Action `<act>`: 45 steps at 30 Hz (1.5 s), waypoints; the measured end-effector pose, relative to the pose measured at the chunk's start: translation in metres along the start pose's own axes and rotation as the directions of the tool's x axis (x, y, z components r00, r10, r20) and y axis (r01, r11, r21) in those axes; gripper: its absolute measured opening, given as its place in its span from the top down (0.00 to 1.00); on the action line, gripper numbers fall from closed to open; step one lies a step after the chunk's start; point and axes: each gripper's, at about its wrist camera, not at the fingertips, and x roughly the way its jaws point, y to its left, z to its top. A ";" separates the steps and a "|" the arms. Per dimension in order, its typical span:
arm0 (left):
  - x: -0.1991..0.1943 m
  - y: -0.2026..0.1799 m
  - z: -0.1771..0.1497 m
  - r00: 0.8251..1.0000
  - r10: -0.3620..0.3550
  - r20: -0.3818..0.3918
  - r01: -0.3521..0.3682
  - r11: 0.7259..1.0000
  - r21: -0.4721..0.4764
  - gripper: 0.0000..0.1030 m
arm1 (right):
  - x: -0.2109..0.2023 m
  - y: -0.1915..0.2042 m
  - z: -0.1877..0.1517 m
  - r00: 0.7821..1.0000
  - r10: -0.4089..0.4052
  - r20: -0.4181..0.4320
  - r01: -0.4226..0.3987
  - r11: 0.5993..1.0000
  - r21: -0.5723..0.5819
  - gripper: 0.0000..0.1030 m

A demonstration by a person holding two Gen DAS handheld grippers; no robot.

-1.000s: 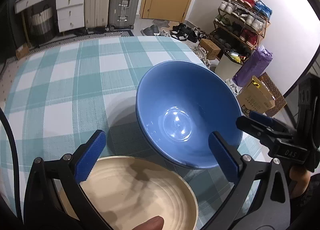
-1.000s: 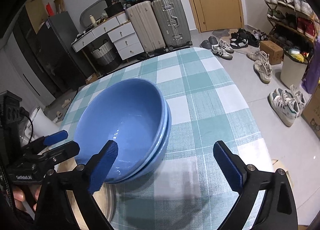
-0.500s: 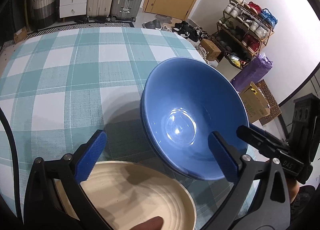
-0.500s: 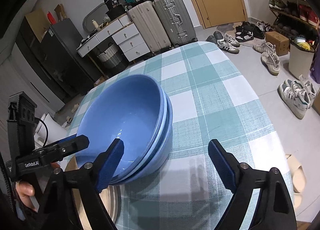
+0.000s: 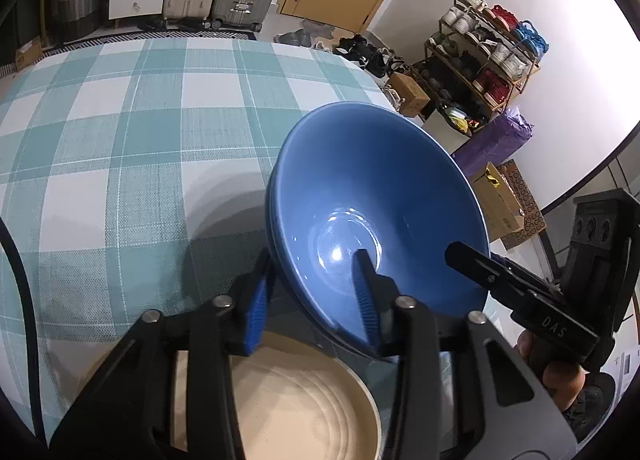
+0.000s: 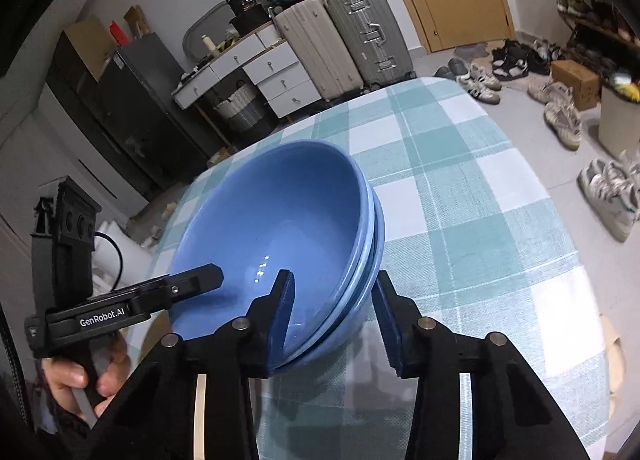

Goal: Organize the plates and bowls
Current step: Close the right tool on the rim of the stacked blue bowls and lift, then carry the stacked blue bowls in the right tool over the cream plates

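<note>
Your left gripper [image 5: 312, 300] has just been closing, and now its blue pads straddle the near wall of the stacked blue bowls [image 5: 372, 196]: one pad sits inside the top bowl, the other outside against the lower wall, and both look pressed to the ceramic, so you have the stack pinched at its rim. Over on the other side, your right gripper [image 6: 334, 310] has also just been closing and does the same job: its left pad stands inside the bowl, its right pad outside by the double rim. The inner pad appears to touch; the outer one is just at the wall, and the grip looks made.

So the bowls lie between your two tools, each one biting an opposite edge. In the right wrist view you can see two nested rims, the top bowl seated in the lower.

Just under your left gripper lies the cream plate [image 5: 304, 400], its ridged face showing, its far edge tucked close beneath the bowls' near side. All of it rests on the teal and white checked tablecloth [image 5: 132, 148]. Beyond the table stand the suitcases [image 6: 344, 36] and the shoe rack [image 5: 488, 56].
</note>
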 end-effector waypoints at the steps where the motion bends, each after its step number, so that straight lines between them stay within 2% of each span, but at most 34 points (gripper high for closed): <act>1: 0.000 0.000 0.000 1.000 0.003 0.002 -0.003 1.000 0.000 0.69 | 0.000 0.000 0.000 1.000 -0.002 0.002 0.002 1.000 0.000 0.61; 3: 0.000 0.000 0.000 1.000 0.015 0.004 -0.016 1.000 0.007 0.72 | 0.000 0.000 0.000 1.000 -0.004 0.003 0.004 1.000 -0.003 0.61; 19: -0.018 -0.014 -0.004 0.998 0.048 0.052 -0.052 0.997 0.066 0.72 | -0.013 0.008 0.001 0.999 -0.035 0.030 0.036 0.999 -0.032 0.62; 45: -0.129 -0.053 -0.034 0.982 0.045 0.186 -0.064 0.993 0.100 0.72 | -0.086 0.056 -0.004 0.993 -0.011 0.118 0.023 0.995 -0.098 0.62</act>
